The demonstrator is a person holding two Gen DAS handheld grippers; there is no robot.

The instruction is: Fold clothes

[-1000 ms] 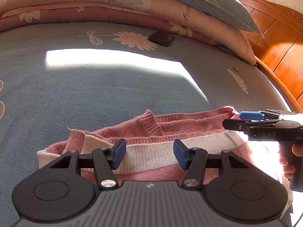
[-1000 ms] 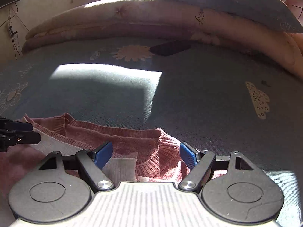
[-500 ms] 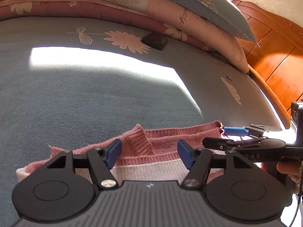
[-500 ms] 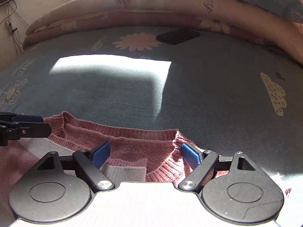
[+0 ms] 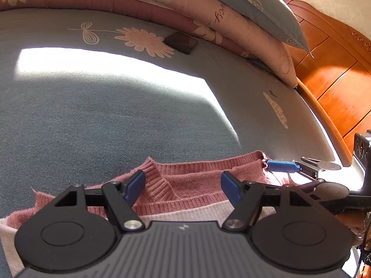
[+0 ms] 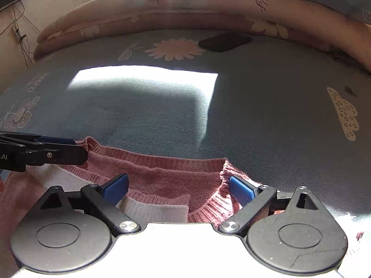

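With the pink-and-white knit sweater [image 5: 185, 185] folded at the bed's near edge, the left gripper [image 5: 183, 186] and right gripper [image 6: 178, 188] are opening, grasping nothing; next, likely re-grip for another fold.

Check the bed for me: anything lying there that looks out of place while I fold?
Yes: a dark flat device, probably a phone, lies on the blue bedspread by the folded quilt, well beyond the pink sweater. Nothing looks spilled or damaged.
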